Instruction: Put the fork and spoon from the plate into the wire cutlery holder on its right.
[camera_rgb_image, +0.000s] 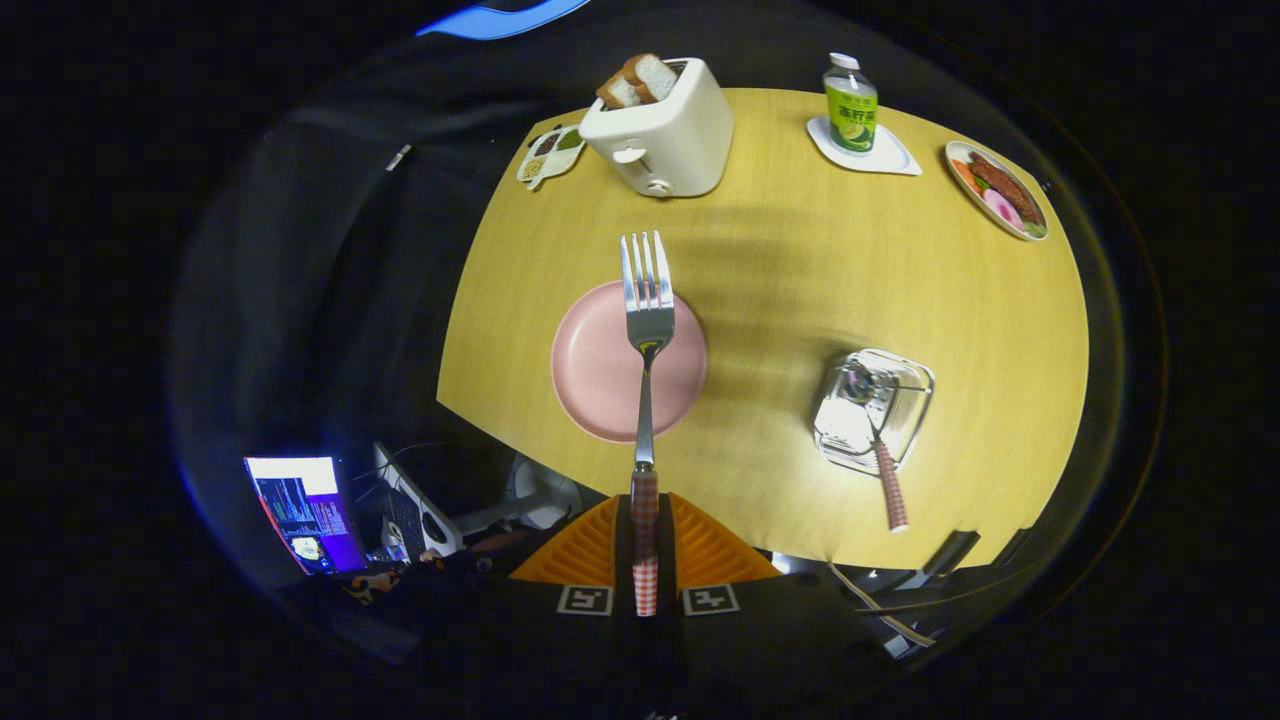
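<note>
The gripper (645, 545) is clamped on the fork (647, 330), both fingers (590, 550) pressing the checked handle from either side. The fork is lifted above the pink plate (590, 370), tines pointing ahead, away from the fingers. The spoon (880, 450) already sits in the wire cutlery holder (872, 408), to the right of the plate, its checked handle sticking out toward the table (800, 280) edge.

Handling judgement: the fork is rigid metal, light, not fragile. The steel neck looks slick, so the handle is the better hold, and the grip is already there. The grip sits low on the handle, so the long head could swing or pivot if the squeeze loosens. The holder looks light and may slide or tip if the fork knocks its rim. Its opening is already partly taken by the spoon.

Toaster (660, 125), bottle (851, 103) and food plate (995, 188) stand well apart at the far side.
</note>
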